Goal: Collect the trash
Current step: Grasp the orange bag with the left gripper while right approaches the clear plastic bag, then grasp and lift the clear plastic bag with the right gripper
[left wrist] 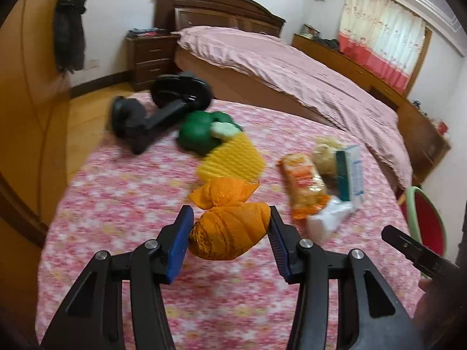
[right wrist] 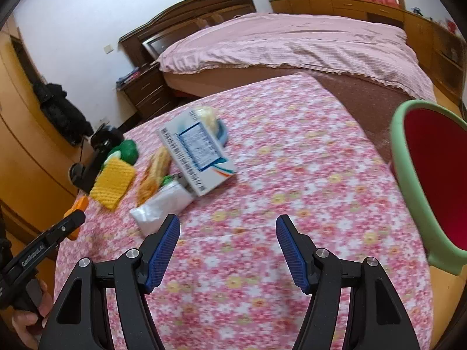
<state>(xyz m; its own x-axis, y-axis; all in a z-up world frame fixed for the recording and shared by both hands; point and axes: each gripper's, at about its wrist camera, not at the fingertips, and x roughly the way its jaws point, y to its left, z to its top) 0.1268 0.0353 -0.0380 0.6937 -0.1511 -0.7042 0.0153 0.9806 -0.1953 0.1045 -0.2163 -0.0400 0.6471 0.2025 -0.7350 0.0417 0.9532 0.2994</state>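
Observation:
My left gripper is shut on an orange net bundle, its blue pads pressing both sides, a little above the pink floral tablecloth. Behind it lie a yellow waffle sponge, an orange snack wrapper, a white plastic bag, a white and blue carton and a crumpled pale wad. My right gripper is open with nothing between its fingers, over bare cloth near the white plastic bag and the carton. A bin with a green rim and red inside stands at the table's right.
A green toy and a black stand lie at the far left of the table. A bed with a pink cover fills the room behind, with a dark nightstand beside it. A hand holds the left gripper.

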